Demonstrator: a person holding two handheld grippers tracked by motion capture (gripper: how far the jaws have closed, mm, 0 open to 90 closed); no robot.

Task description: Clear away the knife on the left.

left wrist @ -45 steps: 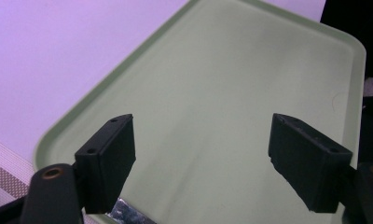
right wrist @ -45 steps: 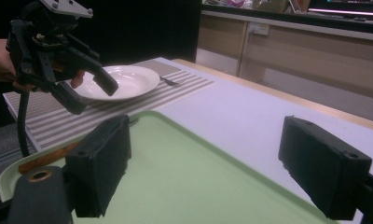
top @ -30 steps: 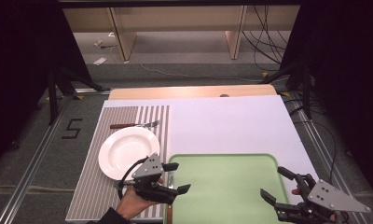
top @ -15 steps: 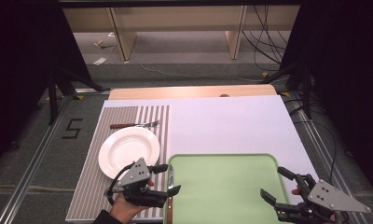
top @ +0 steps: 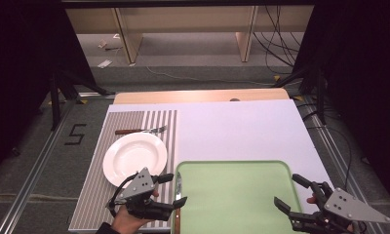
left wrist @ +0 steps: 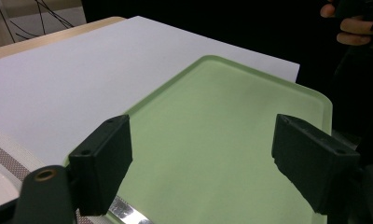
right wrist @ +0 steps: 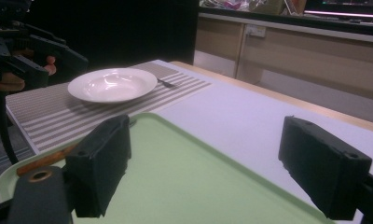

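Tongs (top: 172, 190) over knife (top: 179, 183) in tray (top: 242, 195)

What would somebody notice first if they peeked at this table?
Probably the big green tray, lying on the white sheet at the near side of the table. Next, the white plate on the striped mat to its left, with a fork beyond it. Then a hand-held gripper at each near tray corner, left hand-held gripper and right hand-held gripper, both wide open.
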